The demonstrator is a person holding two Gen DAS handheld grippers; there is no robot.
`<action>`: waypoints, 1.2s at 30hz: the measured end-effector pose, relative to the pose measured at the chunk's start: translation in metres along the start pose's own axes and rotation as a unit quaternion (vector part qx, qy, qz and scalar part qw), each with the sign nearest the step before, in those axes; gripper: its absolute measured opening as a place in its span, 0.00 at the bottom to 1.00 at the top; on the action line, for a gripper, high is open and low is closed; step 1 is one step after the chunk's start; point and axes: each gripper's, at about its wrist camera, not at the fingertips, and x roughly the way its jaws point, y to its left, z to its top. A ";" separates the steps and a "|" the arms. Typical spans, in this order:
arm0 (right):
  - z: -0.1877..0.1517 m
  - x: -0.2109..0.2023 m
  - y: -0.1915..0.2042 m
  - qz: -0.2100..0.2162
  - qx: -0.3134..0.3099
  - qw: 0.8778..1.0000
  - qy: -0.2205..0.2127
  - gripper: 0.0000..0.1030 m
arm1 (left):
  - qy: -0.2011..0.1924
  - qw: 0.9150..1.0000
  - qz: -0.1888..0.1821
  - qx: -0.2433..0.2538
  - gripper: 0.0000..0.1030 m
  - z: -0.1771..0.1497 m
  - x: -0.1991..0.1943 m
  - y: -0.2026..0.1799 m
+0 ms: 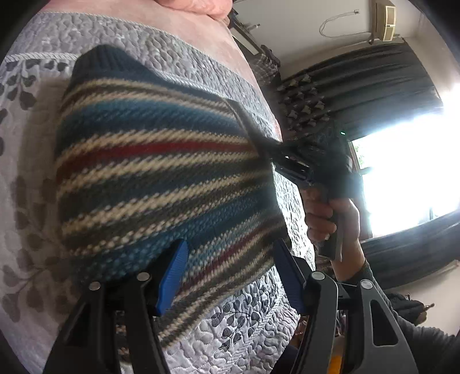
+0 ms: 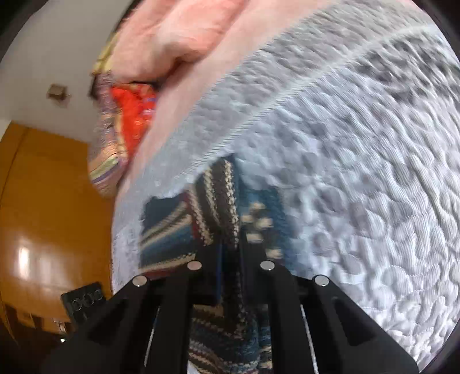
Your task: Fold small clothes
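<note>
Striped sweater (image 1: 155, 178) lay on the quilted bedspread (image 1: 172, 49), left gripper (image 1: 230, 276) spread wide over its near edge, right gripper (image 2: 230, 253) pinched onto a bunched fold, fingertips buried in blurry knit.

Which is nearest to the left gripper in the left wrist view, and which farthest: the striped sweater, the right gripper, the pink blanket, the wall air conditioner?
1. Striped sweater: lies between the left gripper's open fingers.
2. Right gripper: ahead, right of centre, gripping the sweater's far edge.
3. Pink blanket: top of the bed, beyond the sweater.
4. Air conditioner: high on the far wall, upper right.
</note>
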 end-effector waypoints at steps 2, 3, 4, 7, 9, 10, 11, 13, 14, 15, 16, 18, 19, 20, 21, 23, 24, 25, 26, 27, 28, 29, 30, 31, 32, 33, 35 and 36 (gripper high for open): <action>-0.007 0.019 -0.008 -0.019 -0.003 0.999 0.027 0.09 | 0.011 1.000 0.016 0.004 0.60 -0.002 0.005 0.000; -0.007 0.018 -0.007 -0.018 -0.006 1.000 0.024 0.10 | 0.010 1.000 0.009 -0.001 0.60 -0.002 0.002 0.001; -0.006 0.013 -0.007 -0.004 0.002 1.000 0.020 0.15 | 0.009 1.000 0.003 -0.006 0.60 0.000 -0.002 0.001; -0.008 -0.005 -0.004 0.014 0.012 1.000 0.009 0.38 | -0.030 0.999 -0.001 0.012 0.60 0.017 -0.035 -0.008; -0.017 -0.018 0.006 0.007 -0.002 1.000 0.008 0.59 | -0.062 0.998 0.000 0.010 0.60 0.034 -0.055 -0.004; -0.023 -0.023 0.010 0.001 -0.011 1.000 0.012 0.63 | -0.072 0.997 0.003 0.005 0.60 0.038 -0.061 0.000; -0.030 -0.022 0.013 -0.006 -0.020 0.999 0.025 0.64 | -0.079 0.997 0.010 -0.002 0.60 0.046 -0.065 0.006; -0.042 -0.009 0.015 -0.016 -0.033 0.997 0.065 0.28 | -0.069 0.997 0.023 -0.016 0.60 0.059 -0.059 0.017; -0.045 -0.004 0.014 -0.028 -0.041 0.996 0.072 0.20 | -0.055 0.998 0.034 -0.018 0.59 0.062 -0.051 0.022; -0.044 -0.003 0.011 -0.038 -0.041 0.996 0.069 0.19 | -0.040 0.998 0.053 -0.015 0.59 0.064 -0.040 0.026; -0.044 -0.004 -0.001 -0.043 -0.024 0.997 0.062 0.18 | -0.028 0.998 0.063 -0.015 0.58 0.065 -0.030 0.030; -0.044 -0.006 -0.017 -0.032 0.002 0.998 0.061 0.18 | -0.001 0.996 0.087 -0.021 0.52 0.065 -0.007 0.035; -0.045 -0.004 -0.021 -0.024 0.009 0.998 0.064 0.18 | 0.003 0.995 0.101 -0.015 0.52 0.065 -0.001 0.035; -0.047 -0.006 -0.017 -0.018 -0.003 0.998 0.063 0.20 | 0.007 0.993 0.115 -0.006 0.53 0.067 0.000 0.030; -0.048 -0.012 -0.012 -0.014 -0.015 0.998 0.058 0.24 | 0.005 0.993 0.120 -0.001 0.53 0.067 -0.003 0.026; -0.055 -0.039 0.002 -0.009 -0.036 0.999 0.027 0.25 | -0.017 0.993 0.112 0.014 0.53 0.063 -0.017 0.008; -0.059 -0.052 0.008 0.001 -0.047 0.999 0.016 0.25 | -0.026 0.995 0.097 0.029 0.53 0.055 -0.026 -0.004; -0.069 -0.063 0.018 0.020 -0.063 0.998 0.016 0.25 | -0.028 0.996 0.081 0.035 0.53 0.050 -0.030 -0.011; -0.076 -0.066 0.021 0.027 -0.073 0.997 0.023 0.25 | -0.021 0.997 0.057 0.039 0.53 0.040 -0.030 -0.018; -0.086 -0.066 0.026 0.030 -0.087 0.995 0.036 0.25 | -0.010 0.998 0.039 0.039 0.53 0.030 -0.025 -0.021; -0.093 -0.062 0.026 0.030 -0.092 0.994 0.050 0.23 | 0.003 0.999 0.035 0.035 0.53 0.028 -0.015 -0.020; -0.101 -0.053 0.019 0.017 -0.089 0.993 0.069 0.20 | 0.020 0.998 0.042 0.031 0.53 0.022 -0.003 -0.017; -0.104 -0.047 0.010 0.002 -0.085 0.994 0.073 0.12 | 0.036 0.997 0.059 0.024 0.51 0.016 0.010 -0.009; -0.107 -0.043 0.001 -0.013 -0.078 0.994 0.074 0.00 | 0.044 0.997 0.067 0.016 0.48 0.011 0.019 -0.002; -0.108 -0.038 -0.009 -0.025 -0.073 0.994 0.074 0.00 | 0.049 0.996 0.071 0.009 0.40 0.010 0.025 0.003; -0.108 -0.037 -0.018 -0.017 -0.061 0.995 0.074 0.00 | 0.046 0.996 0.078 0.006 0.33 0.009 0.029 0.007; -0.109 -0.047 -0.015 -0.005 -0.056 0.996 0.072 0.00 | 0.039 0.997 0.073 -0.008 0.34 0.011 0.026 0.006; -0.112 -0.056 -0.009 -0.001 -0.065 0.996 0.064 0.01 | 0.030 0.997 0.067 -0.007 0.40 0.010 0.020 -0.001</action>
